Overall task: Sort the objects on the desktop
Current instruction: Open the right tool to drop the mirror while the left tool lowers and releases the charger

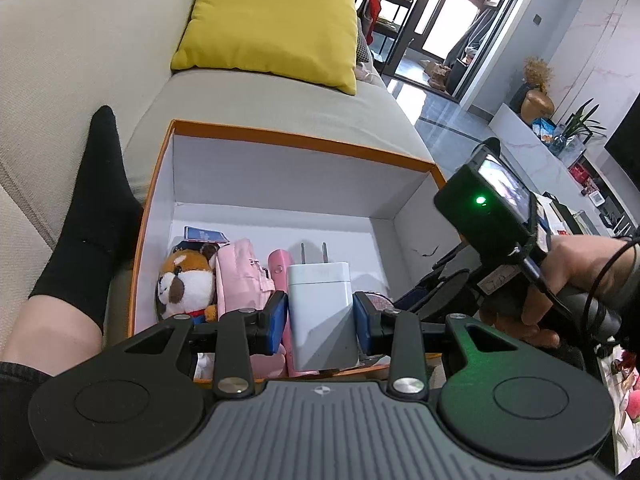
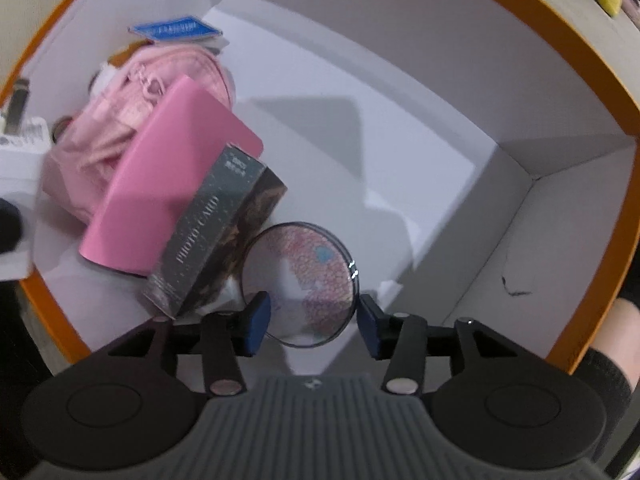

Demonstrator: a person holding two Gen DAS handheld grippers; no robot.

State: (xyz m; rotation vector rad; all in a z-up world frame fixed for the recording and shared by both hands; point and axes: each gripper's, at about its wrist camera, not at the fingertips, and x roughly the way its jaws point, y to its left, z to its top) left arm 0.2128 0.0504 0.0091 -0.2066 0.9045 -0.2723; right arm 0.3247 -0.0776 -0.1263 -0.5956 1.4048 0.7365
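Note:
My left gripper is shut on a white plug charger, prongs up, held over the near side of an orange-rimmed white box. Inside lie a plush animal, a pink pouch and a blue card. In the right wrist view my right gripper points down into the box, open. A round patterned disc lies on the floor below its blue pads, which stand apart from it. A dark photo-card box leans on a pink flat case beside the disc.
The box sits on a beige sofa with a yellow cushion behind it. A person's black-socked foot rests left of the box. A hand holds the right gripper at the box's right wall. The far half of the box floor is bare.

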